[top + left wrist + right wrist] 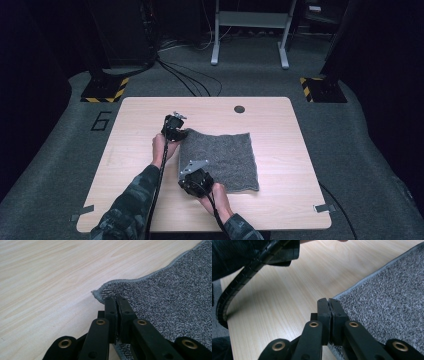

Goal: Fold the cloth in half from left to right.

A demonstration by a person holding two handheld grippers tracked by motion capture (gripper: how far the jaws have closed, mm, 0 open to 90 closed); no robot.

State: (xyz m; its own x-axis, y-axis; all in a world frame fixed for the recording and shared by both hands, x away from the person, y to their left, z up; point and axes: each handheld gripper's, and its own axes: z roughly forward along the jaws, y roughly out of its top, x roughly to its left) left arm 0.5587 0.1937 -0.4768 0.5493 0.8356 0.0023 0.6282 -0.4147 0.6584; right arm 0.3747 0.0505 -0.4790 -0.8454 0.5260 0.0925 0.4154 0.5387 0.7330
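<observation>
Each hand-held gripper, left gripper [116, 299] and right gripper [328, 301], pinches a left-edge corner of the flat grey speckled cloth [220, 157] on the pale wooden table [280, 130], likely about to lift both corners together and fold it.

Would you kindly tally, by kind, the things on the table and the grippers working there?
Grey cloth: 1
Grippers: 2, the left gripper and the right gripper, each shut on an edge of the cloth
Total: 3

The towel [221, 159] is a rough, speckled grey cloth (its hem stitched smooth); the table [280, 125] is pale, matt wood grain; the jaws are matt black plastic with brass-looking rivets.
</observation>
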